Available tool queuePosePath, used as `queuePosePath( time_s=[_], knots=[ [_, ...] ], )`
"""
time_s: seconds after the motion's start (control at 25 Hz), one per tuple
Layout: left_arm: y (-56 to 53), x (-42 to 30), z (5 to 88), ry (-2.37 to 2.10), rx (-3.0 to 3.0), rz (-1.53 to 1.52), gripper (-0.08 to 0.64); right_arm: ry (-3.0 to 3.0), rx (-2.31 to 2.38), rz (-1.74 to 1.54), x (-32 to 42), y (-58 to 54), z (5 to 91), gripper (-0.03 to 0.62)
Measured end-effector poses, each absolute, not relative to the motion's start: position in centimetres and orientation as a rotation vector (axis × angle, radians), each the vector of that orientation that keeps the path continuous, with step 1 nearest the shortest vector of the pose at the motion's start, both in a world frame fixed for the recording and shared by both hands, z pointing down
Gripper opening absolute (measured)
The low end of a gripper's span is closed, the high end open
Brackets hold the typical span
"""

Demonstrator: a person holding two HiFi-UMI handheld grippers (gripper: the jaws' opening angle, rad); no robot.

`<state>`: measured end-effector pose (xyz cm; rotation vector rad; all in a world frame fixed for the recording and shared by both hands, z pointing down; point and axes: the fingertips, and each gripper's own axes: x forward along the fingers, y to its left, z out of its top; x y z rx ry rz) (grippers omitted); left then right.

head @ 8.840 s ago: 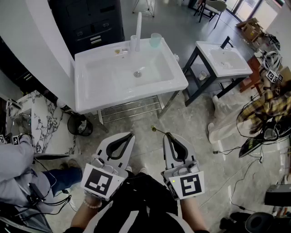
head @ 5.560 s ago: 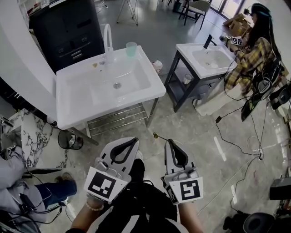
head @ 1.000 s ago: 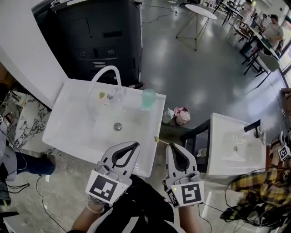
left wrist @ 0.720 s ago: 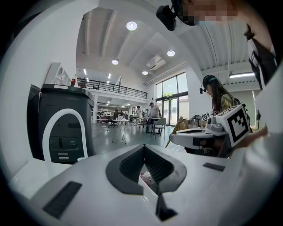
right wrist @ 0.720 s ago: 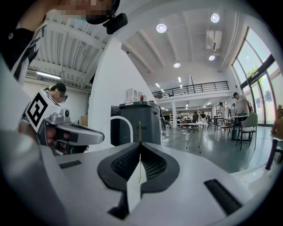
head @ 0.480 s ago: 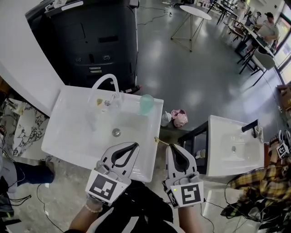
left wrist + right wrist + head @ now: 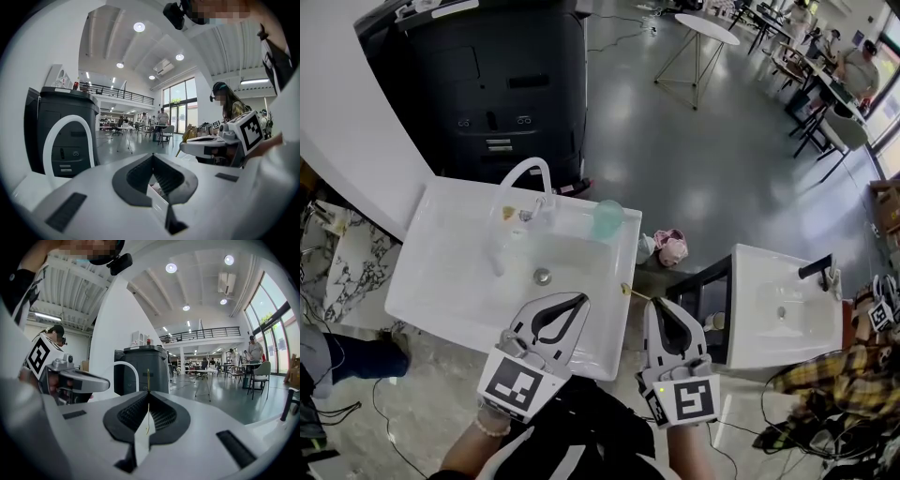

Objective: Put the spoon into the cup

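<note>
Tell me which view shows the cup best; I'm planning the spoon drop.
Head view: the cup stands in plain sight on the sink's far rim. Neither gripper view shows it.

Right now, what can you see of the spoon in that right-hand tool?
The spoon is thin and gold-coloured, metal by its look. The right hand-held gripper is shut on its handle, so the slim stem pokes forward past the jaw tips and ends in a small bowl. It hangs in the air by the white sink's right edge, touching only the jaws, apart from the green cup on the sink's back rim.
</note>
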<state>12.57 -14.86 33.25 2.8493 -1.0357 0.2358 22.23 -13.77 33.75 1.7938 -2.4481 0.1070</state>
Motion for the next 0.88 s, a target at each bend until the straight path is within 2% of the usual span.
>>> queuePosePath(
  time_s=[0.88],
  knots=[
    [-15.6,10.9,33.9,-1.077,2.831,0.229,-0.002,-2.445,1.693,0.083,20.5,-16.1,34.4,0.008]
  ],
)
